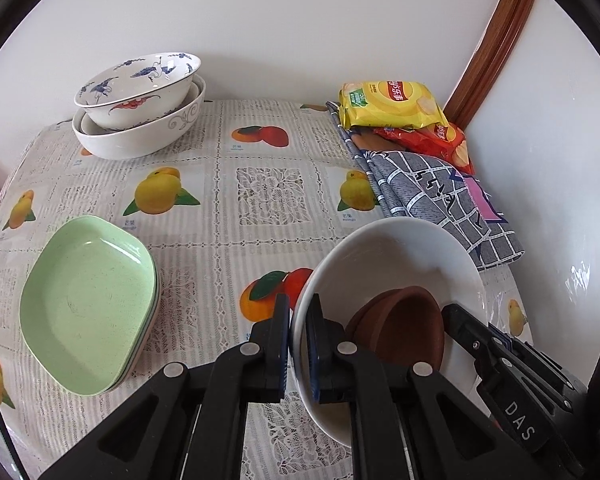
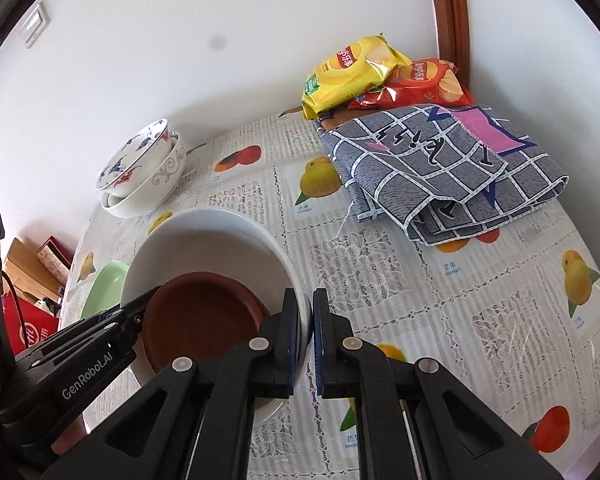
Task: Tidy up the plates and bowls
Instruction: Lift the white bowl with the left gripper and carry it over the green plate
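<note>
While the patterned bowls (image 1: 140,108) are already sitting nested at the back of the bench (image 1: 268,192) and the green plates (image 1: 88,304) stacked nearer, both the left hand-held gripper (image 1: 298,344) and right hand-held gripper (image 2: 307,344) are pinching opposite rims of the white bowl (image 2: 220,240) holding brown saucers (image 2: 200,320), seemingly the last piece awaiting placement.

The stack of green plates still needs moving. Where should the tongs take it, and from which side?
Grip the green plates at the rim edge nearest the camera, coming in low from the front. The rim flares outward and overhangs the tablecloth, leaving room for a lower finger. Both tongs are now shut on the white bowl, left tongs included, so free one first.
</note>
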Action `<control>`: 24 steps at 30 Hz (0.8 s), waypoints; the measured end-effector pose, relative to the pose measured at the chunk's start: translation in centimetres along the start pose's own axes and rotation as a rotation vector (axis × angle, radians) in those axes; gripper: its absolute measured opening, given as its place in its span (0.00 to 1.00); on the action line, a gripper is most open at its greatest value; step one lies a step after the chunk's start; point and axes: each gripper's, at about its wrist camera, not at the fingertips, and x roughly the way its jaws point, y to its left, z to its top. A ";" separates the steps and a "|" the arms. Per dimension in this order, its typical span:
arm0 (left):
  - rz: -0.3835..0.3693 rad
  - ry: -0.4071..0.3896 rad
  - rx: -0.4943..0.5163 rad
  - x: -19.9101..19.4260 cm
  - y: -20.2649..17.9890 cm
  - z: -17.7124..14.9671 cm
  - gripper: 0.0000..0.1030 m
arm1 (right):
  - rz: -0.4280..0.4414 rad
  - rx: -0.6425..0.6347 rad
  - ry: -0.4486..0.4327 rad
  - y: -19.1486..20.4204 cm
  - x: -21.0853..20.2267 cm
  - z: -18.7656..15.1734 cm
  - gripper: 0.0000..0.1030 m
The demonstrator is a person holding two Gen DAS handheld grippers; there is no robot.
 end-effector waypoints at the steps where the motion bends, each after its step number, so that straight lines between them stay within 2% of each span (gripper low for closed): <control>1: 0.000 -0.002 -0.001 -0.1 0.1 0.0 0.08 | 0.003 0.002 0.000 0.2 0.0 0.0 0.07; 24: -0.011 -0.027 -0.027 -1.8 3.0 0.9 0.08 | 0.016 -0.018 -0.015 3.4 -0.1 0.3 0.07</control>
